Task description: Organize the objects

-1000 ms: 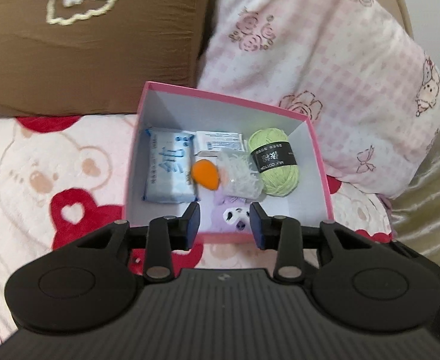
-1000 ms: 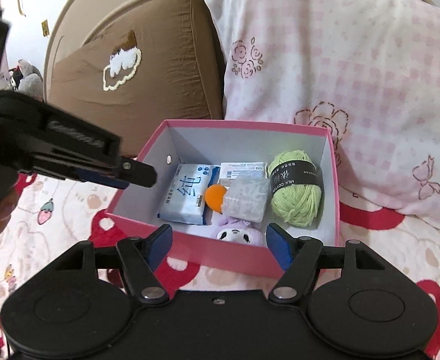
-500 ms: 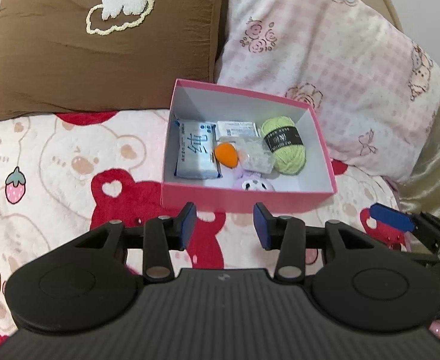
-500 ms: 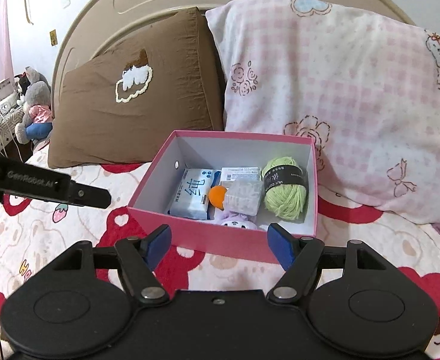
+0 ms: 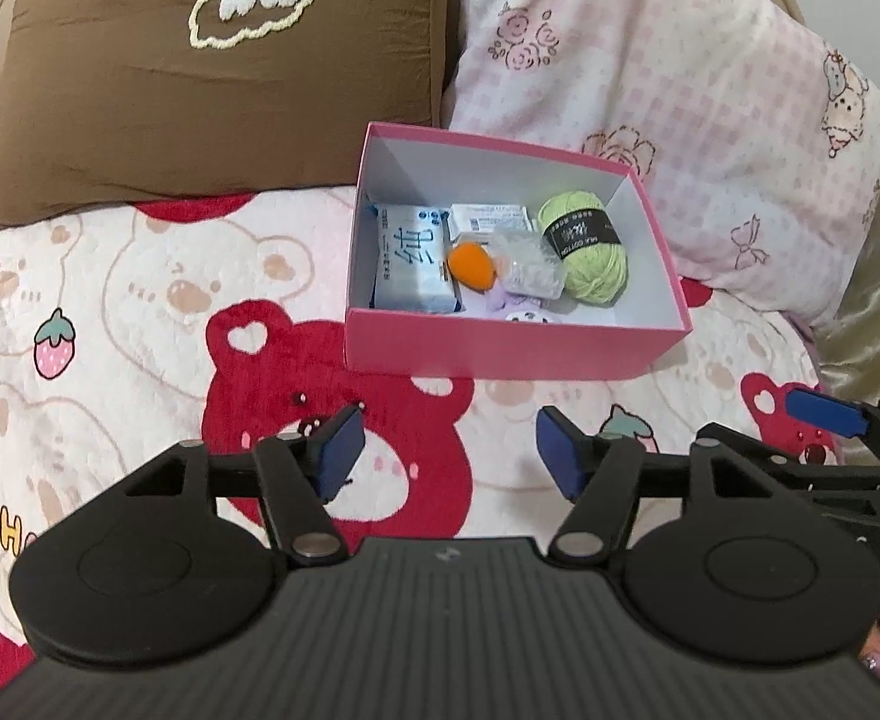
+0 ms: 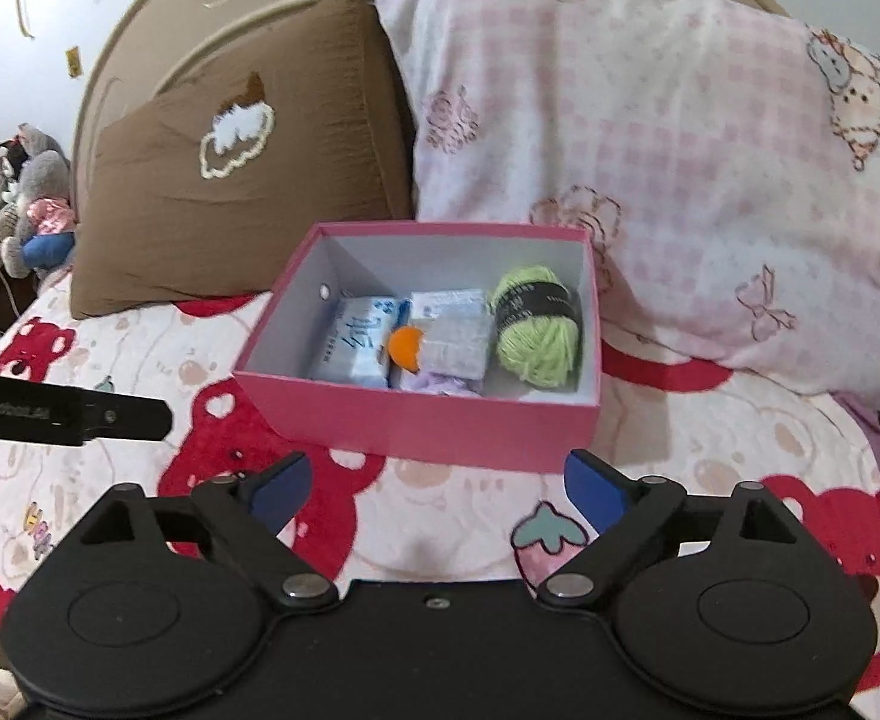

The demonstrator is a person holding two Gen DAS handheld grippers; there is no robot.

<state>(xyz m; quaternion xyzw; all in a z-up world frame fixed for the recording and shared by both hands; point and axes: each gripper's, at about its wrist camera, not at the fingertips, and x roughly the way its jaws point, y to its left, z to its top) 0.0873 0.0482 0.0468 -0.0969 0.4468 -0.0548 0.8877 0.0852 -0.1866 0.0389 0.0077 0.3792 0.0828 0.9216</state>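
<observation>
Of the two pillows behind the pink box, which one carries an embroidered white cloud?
The brown pillow, left of the box. The pink checked pillow beside it shows printed flowers and cartoon animals, no cloud.

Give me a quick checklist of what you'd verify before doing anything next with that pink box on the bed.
1. Left gripper empty, jaws just opened: ok.
2. Right gripper empty, jaws just opened: ok.
3. Pink box flat on the blanket: ok.
4. Green yarn, tissue pack, orange ball inside: ok.
5. Anything left outside the box: cannot tell.
</observation>
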